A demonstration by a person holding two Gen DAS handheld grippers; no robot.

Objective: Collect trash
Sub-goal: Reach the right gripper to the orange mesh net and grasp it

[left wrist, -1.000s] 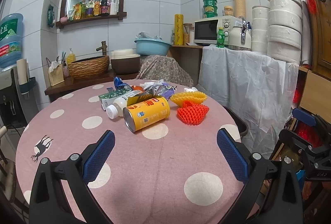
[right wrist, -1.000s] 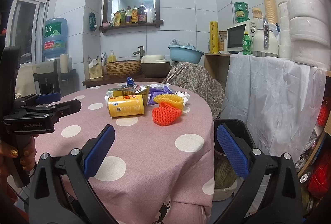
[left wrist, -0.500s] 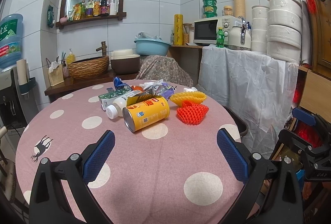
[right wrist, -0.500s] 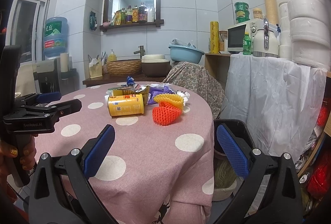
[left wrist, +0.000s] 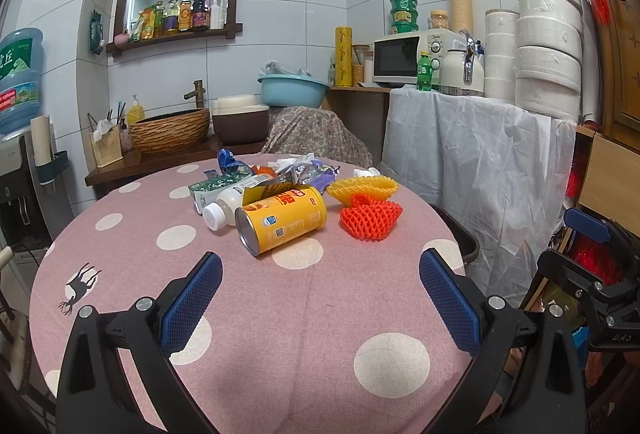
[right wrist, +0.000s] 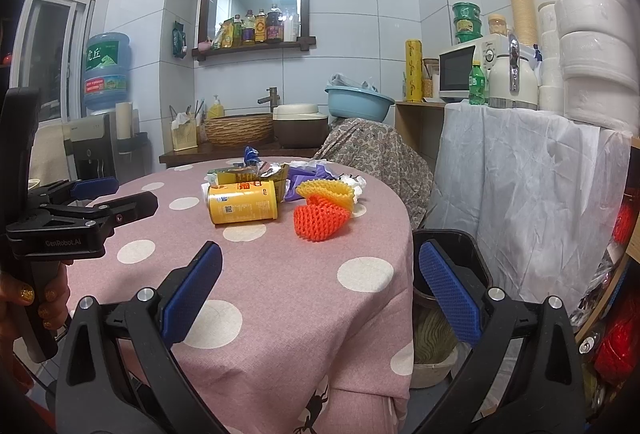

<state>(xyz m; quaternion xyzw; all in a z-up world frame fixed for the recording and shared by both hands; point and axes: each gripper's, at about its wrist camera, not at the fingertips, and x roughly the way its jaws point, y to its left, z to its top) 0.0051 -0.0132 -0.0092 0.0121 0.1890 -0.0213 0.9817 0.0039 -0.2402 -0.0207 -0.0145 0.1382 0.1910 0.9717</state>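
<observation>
A heap of trash lies on a round pink polka-dot table [left wrist: 280,314]: a yellow can [left wrist: 280,220] on its side, a white bottle [left wrist: 228,201], an orange foam net [left wrist: 370,220], a yellow foam net [left wrist: 362,187] and crumpled wrappers [left wrist: 300,169]. My left gripper [left wrist: 320,298] is open and empty, over the table short of the can. My right gripper [right wrist: 320,286] is open and empty at the table's right edge; the can [right wrist: 243,207] and orange net [right wrist: 320,222] lie beyond it. A black trash bin [right wrist: 452,266] stands beside the table, under the right finger.
A white-draped counter [left wrist: 480,161] with a microwave [left wrist: 404,55] and stacked white containers [left wrist: 548,33] stands on the right. A sink counter with a wicker basin [left wrist: 170,129] is behind the table. A water dispenser [right wrist: 102,121] stands at the left.
</observation>
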